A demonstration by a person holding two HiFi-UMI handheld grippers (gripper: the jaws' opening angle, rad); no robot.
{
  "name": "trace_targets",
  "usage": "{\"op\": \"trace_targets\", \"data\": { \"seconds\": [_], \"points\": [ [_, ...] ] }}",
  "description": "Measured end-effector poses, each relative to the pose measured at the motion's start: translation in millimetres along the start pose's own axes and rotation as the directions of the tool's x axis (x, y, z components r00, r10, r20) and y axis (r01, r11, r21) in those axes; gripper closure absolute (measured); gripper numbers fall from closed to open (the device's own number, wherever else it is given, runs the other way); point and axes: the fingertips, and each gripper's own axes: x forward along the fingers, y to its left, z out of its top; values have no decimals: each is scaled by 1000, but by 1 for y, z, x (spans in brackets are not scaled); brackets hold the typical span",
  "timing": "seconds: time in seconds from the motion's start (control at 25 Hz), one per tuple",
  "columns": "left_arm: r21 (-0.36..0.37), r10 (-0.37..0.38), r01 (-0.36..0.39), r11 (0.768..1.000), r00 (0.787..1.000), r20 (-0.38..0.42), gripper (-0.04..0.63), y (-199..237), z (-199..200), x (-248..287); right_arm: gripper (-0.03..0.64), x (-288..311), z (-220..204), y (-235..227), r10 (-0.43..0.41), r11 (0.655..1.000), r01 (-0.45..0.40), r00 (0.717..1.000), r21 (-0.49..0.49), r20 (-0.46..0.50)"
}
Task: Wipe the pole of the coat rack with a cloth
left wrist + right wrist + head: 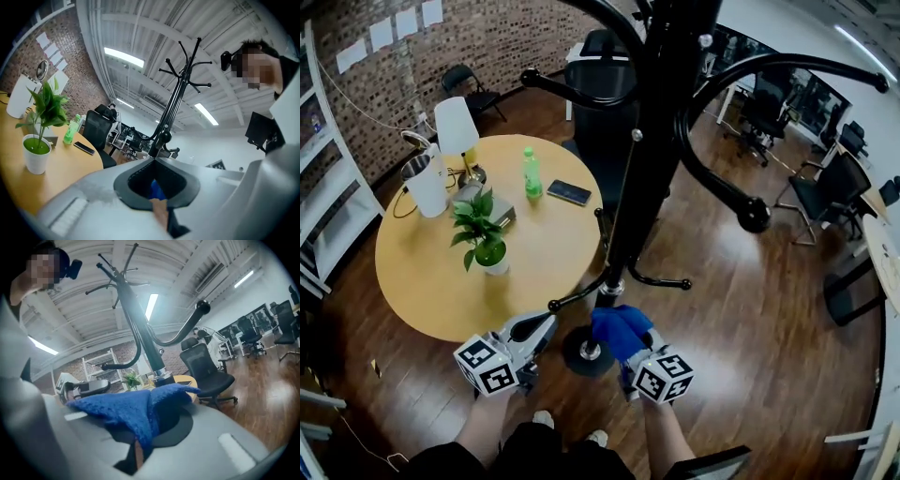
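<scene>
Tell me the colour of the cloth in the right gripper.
Bright blue; the cloth shows best in the right gripper view.

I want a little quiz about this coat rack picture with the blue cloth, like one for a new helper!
1. True or false: the blue cloth lies on the round table.
2. Which gripper holds the cloth? A) left B) right C) both
3. Fill in: the potted plant stands on the ___.
Key: 1 false, it is clamped low down by the coat rack pole. 2 B, the right gripper; the left gripper is shut with nothing in it. 3 table.
</scene>
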Motion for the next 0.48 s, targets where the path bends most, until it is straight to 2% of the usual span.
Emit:
{"op": "trace_targets", "data": {
  "seconds": [0.08, 0.2, 0.36, 0.48],
  "points": [
    [24, 2, -3, 1000, 1000, 18, 595, 0, -10, 7, 595, 17, 5, -4, 34, 998, -33, 999, -52, 12],
    [82, -32, 28, 996, 999, 40, 595, 7, -30, 22, 595, 33, 18, -2, 84, 985, -70, 993, -157, 86],
    [138, -103, 94, 986, 993, 56, 595, 23, -75, 35, 595, 34, 19, 4, 162, 951, -84, 955, -297, 248],
    [179, -191, 174, 968, 978, 79, 595, 35, -115, 36, 595, 42, -12, -6, 196, 926, -70, 930, -372, 312]
  ]
}}
